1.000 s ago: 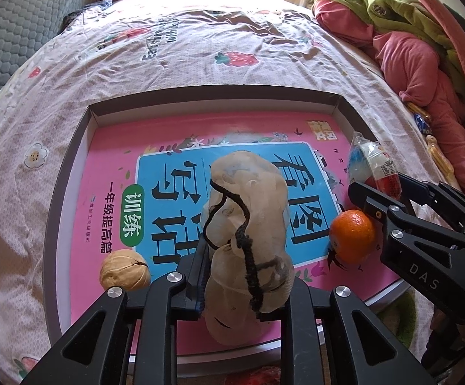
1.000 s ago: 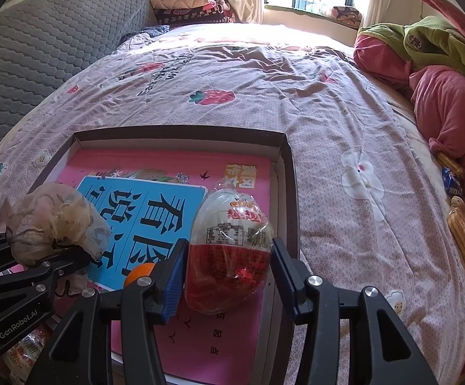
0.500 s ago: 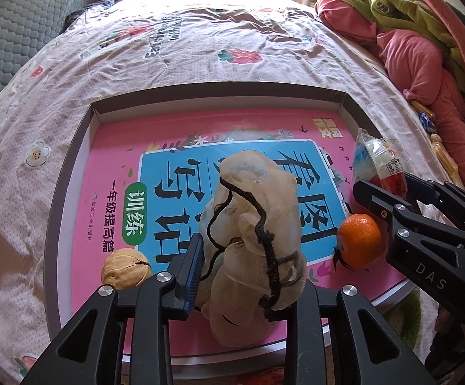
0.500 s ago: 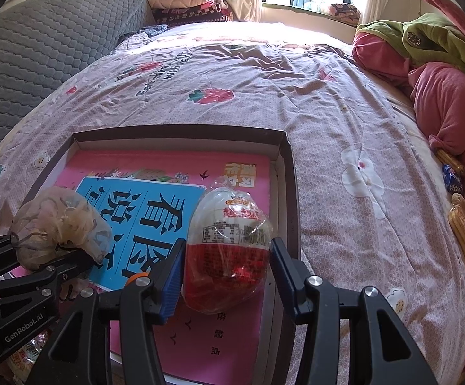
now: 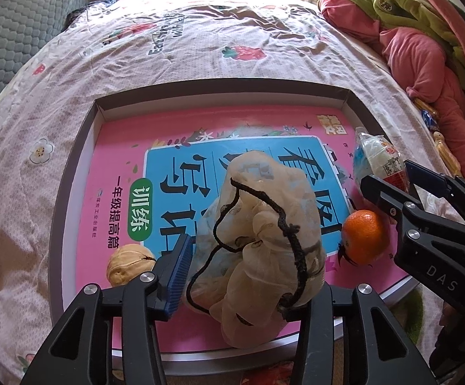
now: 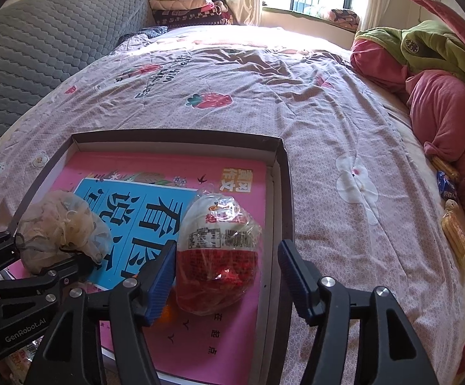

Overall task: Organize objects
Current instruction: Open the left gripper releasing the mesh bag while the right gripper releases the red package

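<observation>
Now your left gripper [image 5: 248, 276] has just been opening around the mesh pouch [image 5: 261, 250]. Your right gripper [image 6: 226, 272] has also been opening, spread off the wrapped egg [image 6: 218, 253] lying between its pads in the tray [image 6: 285, 192].

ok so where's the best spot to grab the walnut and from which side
Grip the walnut across its round middle, coming straight down from above. It sits low on the pink workbook, close to the left gripper and the mesh pouch, so its left, open side probably gives a finger more room.
</observation>
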A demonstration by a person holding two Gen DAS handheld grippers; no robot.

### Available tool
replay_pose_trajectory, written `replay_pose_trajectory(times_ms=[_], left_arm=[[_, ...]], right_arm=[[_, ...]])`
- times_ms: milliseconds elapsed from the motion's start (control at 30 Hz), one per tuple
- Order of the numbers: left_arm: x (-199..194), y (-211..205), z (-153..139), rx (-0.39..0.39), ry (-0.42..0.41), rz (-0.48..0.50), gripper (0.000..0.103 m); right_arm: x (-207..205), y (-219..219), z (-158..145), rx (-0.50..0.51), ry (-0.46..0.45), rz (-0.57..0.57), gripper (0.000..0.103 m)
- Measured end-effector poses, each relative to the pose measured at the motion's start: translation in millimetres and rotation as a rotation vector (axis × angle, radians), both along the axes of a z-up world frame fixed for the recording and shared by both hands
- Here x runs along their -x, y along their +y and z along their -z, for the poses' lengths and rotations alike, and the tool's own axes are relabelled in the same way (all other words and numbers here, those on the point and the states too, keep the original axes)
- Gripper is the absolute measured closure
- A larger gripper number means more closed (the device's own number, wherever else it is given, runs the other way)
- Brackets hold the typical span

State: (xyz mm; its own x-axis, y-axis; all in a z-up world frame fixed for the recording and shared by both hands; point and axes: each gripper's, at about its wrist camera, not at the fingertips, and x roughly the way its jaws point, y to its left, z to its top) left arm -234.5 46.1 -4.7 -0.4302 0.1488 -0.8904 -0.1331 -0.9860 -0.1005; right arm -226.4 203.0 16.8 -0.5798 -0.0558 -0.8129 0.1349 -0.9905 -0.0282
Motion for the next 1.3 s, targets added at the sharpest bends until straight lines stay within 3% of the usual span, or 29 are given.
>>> replay_pose_trajectory(times_ms=[567,1300], left_arm=[[-7.7,-8.3,-19.1,-0.040,0.037,-0.027,0.051],[-34.8,-16.8,-65.8,-0.055,0.148,-0.032,0.044]], right_arm=[[-8.4,-4.2,-16.0,-0.013,0.045,-0.010,0.036],[-38.0,-14.2,-62.8,-0.035,0.167,-0.046,0.035]])
